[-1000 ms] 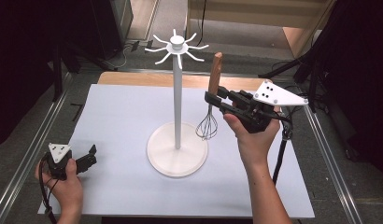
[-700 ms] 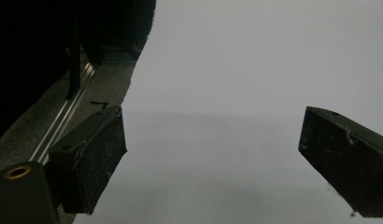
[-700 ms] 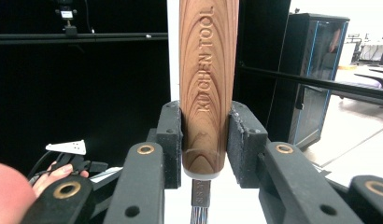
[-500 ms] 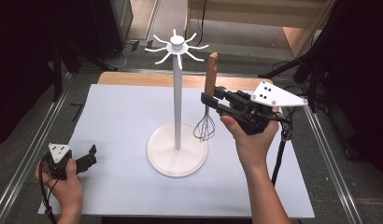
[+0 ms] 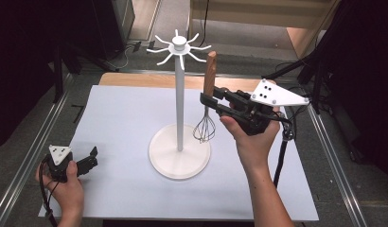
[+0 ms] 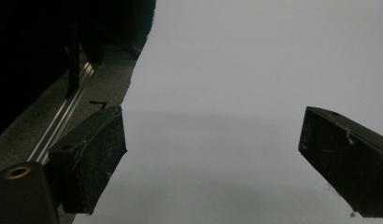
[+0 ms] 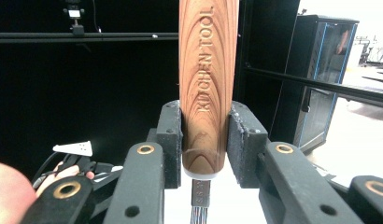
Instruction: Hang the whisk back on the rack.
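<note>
Whisk held upright beside the hook stand

The right gripper (image 5: 208, 100) clamps both jaws on the wooden handle of the whisk (image 5: 209, 75), wires hanging below them, just beside the white hook stand (image 5: 180, 104). The left gripper (image 5: 90, 158) rests low on the table (image 5: 121, 113), jaws wide apart and empty.

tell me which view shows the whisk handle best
The right gripper view: the wooden handle stands close up, clamped between the jaws of the right hand-held gripper, its lettering readable. The high view shows the handle small, upright beside the white stand.
</note>
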{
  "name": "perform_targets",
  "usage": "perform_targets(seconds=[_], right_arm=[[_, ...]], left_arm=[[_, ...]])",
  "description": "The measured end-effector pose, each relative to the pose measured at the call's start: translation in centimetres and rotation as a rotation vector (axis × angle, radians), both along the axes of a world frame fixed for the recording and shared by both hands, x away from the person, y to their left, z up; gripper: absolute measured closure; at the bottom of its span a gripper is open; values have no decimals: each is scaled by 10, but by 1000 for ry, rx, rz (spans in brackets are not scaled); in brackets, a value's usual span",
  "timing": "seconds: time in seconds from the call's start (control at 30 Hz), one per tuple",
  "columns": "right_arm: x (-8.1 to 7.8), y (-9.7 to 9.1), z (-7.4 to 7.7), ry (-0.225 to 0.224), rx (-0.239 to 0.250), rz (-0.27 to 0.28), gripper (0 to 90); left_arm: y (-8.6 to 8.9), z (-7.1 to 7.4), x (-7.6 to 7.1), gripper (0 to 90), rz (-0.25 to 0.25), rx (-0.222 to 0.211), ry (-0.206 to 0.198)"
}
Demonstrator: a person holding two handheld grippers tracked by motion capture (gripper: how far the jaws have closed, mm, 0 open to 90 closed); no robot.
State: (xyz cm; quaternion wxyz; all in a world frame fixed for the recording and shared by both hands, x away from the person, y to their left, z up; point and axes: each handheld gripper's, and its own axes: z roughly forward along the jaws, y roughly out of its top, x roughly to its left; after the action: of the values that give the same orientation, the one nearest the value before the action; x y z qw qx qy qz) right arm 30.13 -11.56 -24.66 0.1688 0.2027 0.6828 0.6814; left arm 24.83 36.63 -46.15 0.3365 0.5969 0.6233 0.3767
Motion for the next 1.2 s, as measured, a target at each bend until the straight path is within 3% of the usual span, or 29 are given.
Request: perform_targets(seconds=[0.63,1.2], right_arm=[[-4,7,2,-1,3,17,704],[4,19,-3,3,3,13,704]], left_arm=[[0,0,0,79,-2,-1,-2],[0,0,0,79,1,-4,0]])
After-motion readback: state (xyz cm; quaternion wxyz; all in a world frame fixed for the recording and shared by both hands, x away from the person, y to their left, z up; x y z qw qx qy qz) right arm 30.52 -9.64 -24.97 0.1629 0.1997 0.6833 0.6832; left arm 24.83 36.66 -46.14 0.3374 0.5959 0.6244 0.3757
